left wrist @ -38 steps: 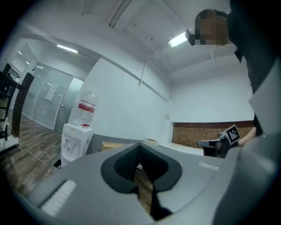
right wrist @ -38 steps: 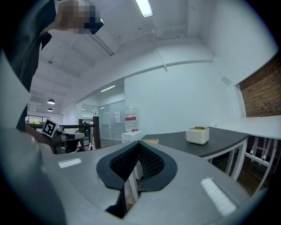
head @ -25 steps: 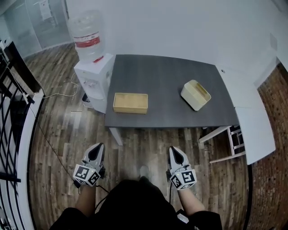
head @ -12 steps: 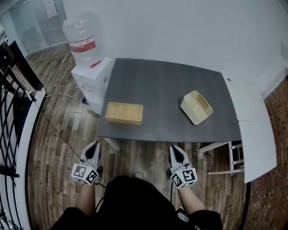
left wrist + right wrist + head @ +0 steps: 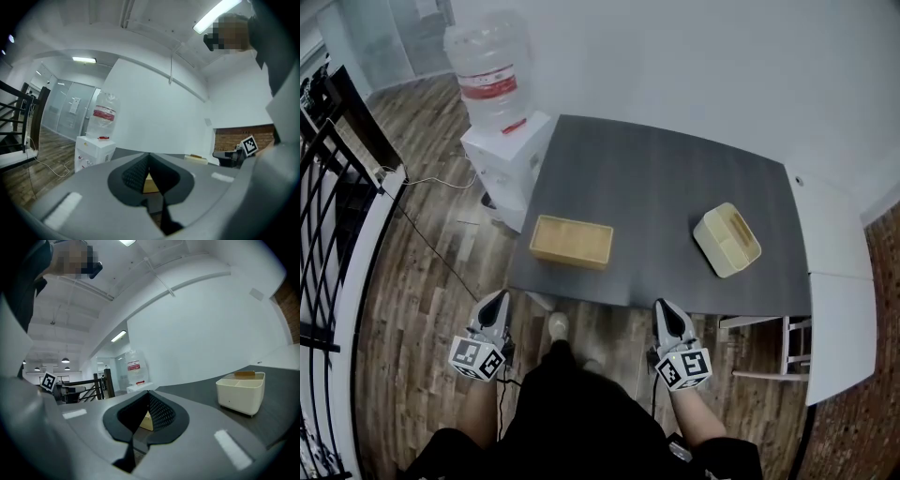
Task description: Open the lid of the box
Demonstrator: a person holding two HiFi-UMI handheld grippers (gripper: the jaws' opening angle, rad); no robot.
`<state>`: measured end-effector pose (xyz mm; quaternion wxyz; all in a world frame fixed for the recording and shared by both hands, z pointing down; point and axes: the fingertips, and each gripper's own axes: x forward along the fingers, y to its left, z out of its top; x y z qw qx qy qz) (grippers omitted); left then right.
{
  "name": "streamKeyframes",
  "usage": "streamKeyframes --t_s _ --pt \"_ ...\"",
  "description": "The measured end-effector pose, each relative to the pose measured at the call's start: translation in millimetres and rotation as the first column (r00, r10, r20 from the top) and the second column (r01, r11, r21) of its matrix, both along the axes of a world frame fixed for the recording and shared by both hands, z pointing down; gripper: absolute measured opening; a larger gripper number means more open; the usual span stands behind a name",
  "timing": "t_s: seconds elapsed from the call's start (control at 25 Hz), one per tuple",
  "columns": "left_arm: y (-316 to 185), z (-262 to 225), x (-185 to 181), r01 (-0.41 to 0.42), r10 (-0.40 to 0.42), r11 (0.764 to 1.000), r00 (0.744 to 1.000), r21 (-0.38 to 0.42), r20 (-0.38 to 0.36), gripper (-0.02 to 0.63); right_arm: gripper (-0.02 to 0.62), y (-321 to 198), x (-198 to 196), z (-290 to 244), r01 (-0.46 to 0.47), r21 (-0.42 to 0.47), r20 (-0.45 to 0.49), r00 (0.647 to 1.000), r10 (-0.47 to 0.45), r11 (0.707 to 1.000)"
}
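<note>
The tabletop (image 5: 656, 178) is nearer than 1 second ago. The left claw (image 5: 500, 298) and right claw (image 5: 663, 306) are pressed together, empty, just short of its near edge. The tan box (image 5: 572, 241) sits by that edge, the cream box (image 5: 727, 240) further right.

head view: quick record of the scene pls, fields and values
table: dark grey, holds both boxes
tan box: flat, near the front edge, left
cream box: right, set askew
water dispenser: at the table's left end
left gripper: jaws together, empty, short of the table
right gripper: jaws together, empty, short of the table
</note>
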<state>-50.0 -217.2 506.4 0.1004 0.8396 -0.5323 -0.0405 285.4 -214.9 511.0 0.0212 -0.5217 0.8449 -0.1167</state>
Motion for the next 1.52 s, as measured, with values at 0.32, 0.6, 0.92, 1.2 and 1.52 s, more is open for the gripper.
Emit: streamKeyframes --t_s 0.32,0.6,0.92,1.2,1.52 --pt "-66 0 -11 -0.025 0.026 1.000 1.000 0.017 -0.005 0.000 0.003 -55 -11 -12 -0.023 0.015 -0.034 0.999 0.024 1.000" --pt "-124 9 -14 -0.077 0.077 0.997 0.997 -0.010 0.005 0.000 0.003 -102 -30 -14 -0.028 0.007 -0.062 0.998 0.028 1.000" --pt "-168 53 2 -0.187 0.191 0.971 0.982 -0.152 0.010 0.000 0.003 -137 -50 15 -0.063 -0.084 -0.101 0.993 0.055 0.994" --pt "-186 92 13 -0.243 0.246 0.929 0.969 -0.280 -0.025 0.015 0.003 -142 -63 50 -0.098 -0.191 -0.117 0.990 0.077 0.977" --pt "-193 133 25 -0.272 0.270 0.865 0.961 -0.423 -0.065 0.101 0.005 -146 -68 77 -0.156 -0.269 -0.133 0.983 0.124 0.951"
